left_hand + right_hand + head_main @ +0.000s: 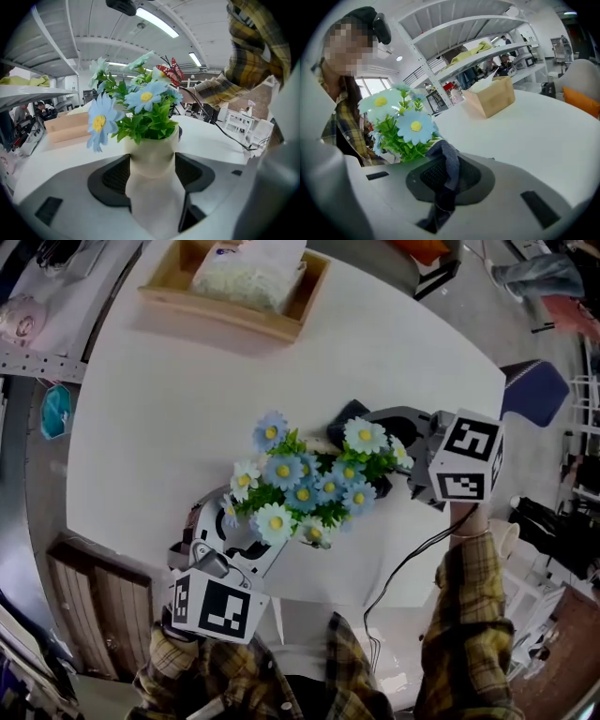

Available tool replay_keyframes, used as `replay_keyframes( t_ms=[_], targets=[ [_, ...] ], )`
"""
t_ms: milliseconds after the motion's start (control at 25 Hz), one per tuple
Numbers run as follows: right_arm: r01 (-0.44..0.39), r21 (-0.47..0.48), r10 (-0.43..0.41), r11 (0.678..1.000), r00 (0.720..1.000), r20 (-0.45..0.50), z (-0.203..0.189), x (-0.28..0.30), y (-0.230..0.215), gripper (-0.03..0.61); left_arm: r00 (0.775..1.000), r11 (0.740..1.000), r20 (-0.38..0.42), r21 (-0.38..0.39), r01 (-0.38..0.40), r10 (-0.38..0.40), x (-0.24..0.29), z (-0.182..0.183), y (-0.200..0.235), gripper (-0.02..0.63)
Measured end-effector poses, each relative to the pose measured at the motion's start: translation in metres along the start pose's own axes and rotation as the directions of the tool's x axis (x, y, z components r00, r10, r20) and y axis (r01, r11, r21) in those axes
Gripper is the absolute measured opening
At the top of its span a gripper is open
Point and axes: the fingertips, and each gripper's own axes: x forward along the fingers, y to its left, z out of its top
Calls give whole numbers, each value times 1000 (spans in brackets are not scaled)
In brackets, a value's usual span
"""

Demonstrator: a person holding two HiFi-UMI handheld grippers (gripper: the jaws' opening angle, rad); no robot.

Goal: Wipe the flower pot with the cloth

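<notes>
A cream flower pot [152,157] filled with blue and white daisies [305,486] is clamped between the jaws of my left gripper [152,176], which holds it just above the near edge of the white table [159,418]. In the head view the blooms hide most of the pot, and the left gripper [230,538] sits at their lower left. My right gripper [367,420] is at the flowers' upper right, shut on a dark blue-grey cloth [449,171] that pokes out past its jaws, next to the leaves. A red butterfly [168,72] decorates the bouquet.
A wooden box [234,282] holding a pale folded cloth stands at the table's far edge. A black cable [403,568] trails from the right gripper over the near edge. Shelving, chairs and clutter surround the table.
</notes>
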Motion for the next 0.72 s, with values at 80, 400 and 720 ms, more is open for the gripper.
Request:
replay_keyframes(
  t_ms=[80, 400, 720],
  targets=[
    [-65, -31, 64, 997, 998, -29, 5, 7, 0, 17, 1000, 1000, -4, 8, 0, 0, 1, -1, 0, 310],
    [-298, -45, 284, 954, 939, -194, 17, 22, -12, 17, 997, 995, -43, 73, 66, -63, 20, 5, 13, 310],
    [-354, -34, 332, 935, 903, -273, 7, 23, -3, 17, 957, 932, -120, 222, 285, -264, 29, 11, 4, 310]
  ],
)
